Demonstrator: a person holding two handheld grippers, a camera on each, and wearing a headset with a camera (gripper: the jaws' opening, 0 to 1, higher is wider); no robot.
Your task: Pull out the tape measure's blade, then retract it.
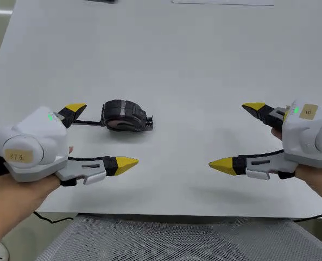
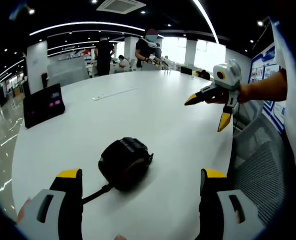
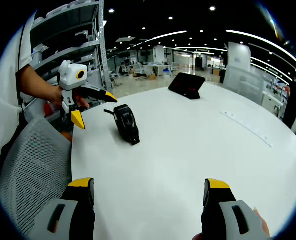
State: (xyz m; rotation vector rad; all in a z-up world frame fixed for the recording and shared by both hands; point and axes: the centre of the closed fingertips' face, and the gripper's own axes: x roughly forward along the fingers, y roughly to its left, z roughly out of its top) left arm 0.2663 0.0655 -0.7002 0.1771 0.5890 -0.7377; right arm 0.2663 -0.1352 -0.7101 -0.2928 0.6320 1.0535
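White table [image 1: 204, 65]; gripper views add office [image 3: 148, 57]; tape measure [image 1: 124, 115] before spread left tongs [image 1: 111, 134]; right tongs [image 1: 227, 135] spread.

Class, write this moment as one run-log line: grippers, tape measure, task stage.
left gripper: open, empty | tape measure: just ahead of left jaws, untouched, unextended | right gripper: open, empty, apart | stage: pull not yet begun

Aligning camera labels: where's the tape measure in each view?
Head view: tape measure left of centre, just past the left gripper's far jaw tip.
Left gripper view: lower centre, ahead of its own open jaws.
Right gripper view: upper left of centre.
Shared landmark: the left gripper, right beside it throughout.
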